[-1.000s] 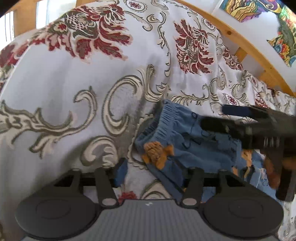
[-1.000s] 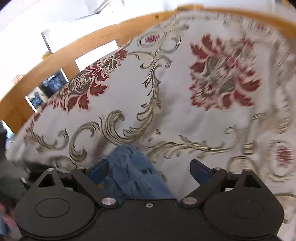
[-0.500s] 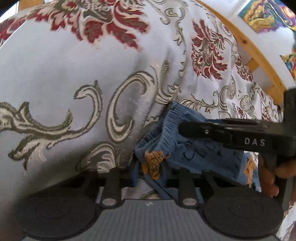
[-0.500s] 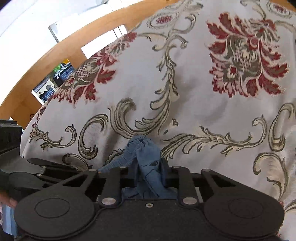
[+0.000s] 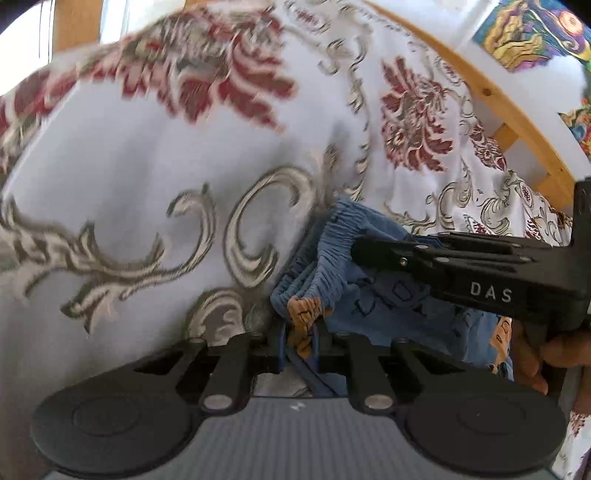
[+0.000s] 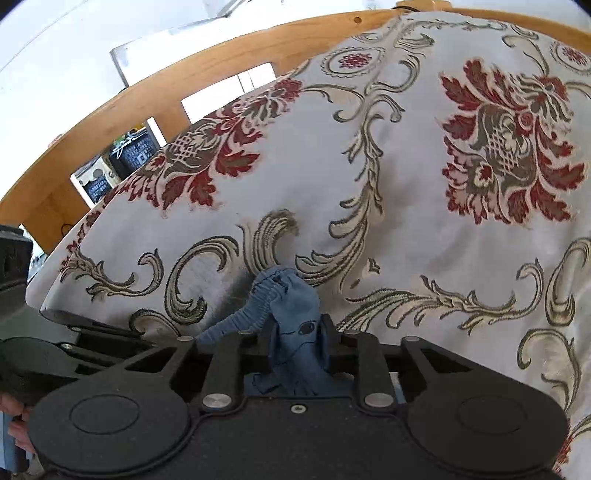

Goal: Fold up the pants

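Note:
The blue pants, with an elastic waistband and orange printed patches, lie bunched on a white bedspread with red flowers and grey scrolls. My left gripper is shut on the waistband edge by an orange patch. My right gripper is shut on another bunch of the waistband, which stands up between its jaws. In the left wrist view the right gripper reaches in from the right, held by a hand. The pant legs are out of view.
The bedspread covers a bed with a curved wooden frame at the far side. A colourful picture hangs on the wall beyond the frame. The left gripper's body sits at the left edge of the right wrist view.
Both grippers were open around the waistband a second ago; both have since shut on it. The cloth now rises bunched between each pair of jaws.

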The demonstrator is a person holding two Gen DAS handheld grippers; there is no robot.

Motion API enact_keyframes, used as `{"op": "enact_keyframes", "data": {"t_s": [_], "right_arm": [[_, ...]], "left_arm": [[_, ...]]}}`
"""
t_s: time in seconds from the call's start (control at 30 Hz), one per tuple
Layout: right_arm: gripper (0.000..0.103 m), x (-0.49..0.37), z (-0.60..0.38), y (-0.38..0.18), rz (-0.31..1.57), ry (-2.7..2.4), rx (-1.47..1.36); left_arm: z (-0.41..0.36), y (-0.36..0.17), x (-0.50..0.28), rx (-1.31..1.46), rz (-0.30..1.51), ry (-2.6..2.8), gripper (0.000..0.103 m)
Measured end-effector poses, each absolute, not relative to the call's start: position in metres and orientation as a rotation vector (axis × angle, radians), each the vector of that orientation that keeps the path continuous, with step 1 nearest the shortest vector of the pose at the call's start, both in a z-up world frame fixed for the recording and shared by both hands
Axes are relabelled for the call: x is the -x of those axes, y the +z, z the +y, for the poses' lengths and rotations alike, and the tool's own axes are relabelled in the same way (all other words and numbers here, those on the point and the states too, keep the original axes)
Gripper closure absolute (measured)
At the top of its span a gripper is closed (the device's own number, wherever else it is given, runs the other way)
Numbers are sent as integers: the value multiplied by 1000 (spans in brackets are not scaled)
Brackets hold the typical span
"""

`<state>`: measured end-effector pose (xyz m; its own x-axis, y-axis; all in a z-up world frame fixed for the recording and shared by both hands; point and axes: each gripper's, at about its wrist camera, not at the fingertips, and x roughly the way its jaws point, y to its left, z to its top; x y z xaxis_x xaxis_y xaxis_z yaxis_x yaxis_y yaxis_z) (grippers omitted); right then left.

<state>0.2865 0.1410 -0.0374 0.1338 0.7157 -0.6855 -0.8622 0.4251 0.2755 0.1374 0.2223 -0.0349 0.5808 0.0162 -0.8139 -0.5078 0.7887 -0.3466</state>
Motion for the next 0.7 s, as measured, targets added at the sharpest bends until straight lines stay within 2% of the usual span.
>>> {"op": "enact_keyframes", "data": {"t_s": [0.07, 0.13, 0.2, 0.3, 0.37, 0.47, 0.53, 0.6, 0.7], "right_arm": [[60, -287, 138, -35, 847, 1130, 199], [55, -285, 132, -31, 825, 1108, 191], [41, -281, 123, -26, 792, 1071, 182], [29, -274, 101, -21, 746, 1001, 182], [28, -267, 85, -19, 725, 950, 201], [19, -256, 67, -18, 709, 910, 227], [19, -256, 63, -17, 728, 907, 235], [19, -262, 65, -14, 748, 902, 231], [19, -274, 72, -8, 771, 915, 178]], "left_arm": [[226, -39, -136, 626, 908, 325, 82], [228, -40, -134, 640, 904, 321, 80], [228, -39, -134, 643, 904, 318, 80], [229, -39, -131, 661, 903, 317, 77], [229, -39, -129, 678, 899, 316, 74], [228, -39, -129, 693, 895, 313, 66], [225, -39, -128, 702, 888, 306, 53], [222, -39, -127, 704, 883, 301, 45], [217, -39, -123, 717, 873, 320, 38]]}}
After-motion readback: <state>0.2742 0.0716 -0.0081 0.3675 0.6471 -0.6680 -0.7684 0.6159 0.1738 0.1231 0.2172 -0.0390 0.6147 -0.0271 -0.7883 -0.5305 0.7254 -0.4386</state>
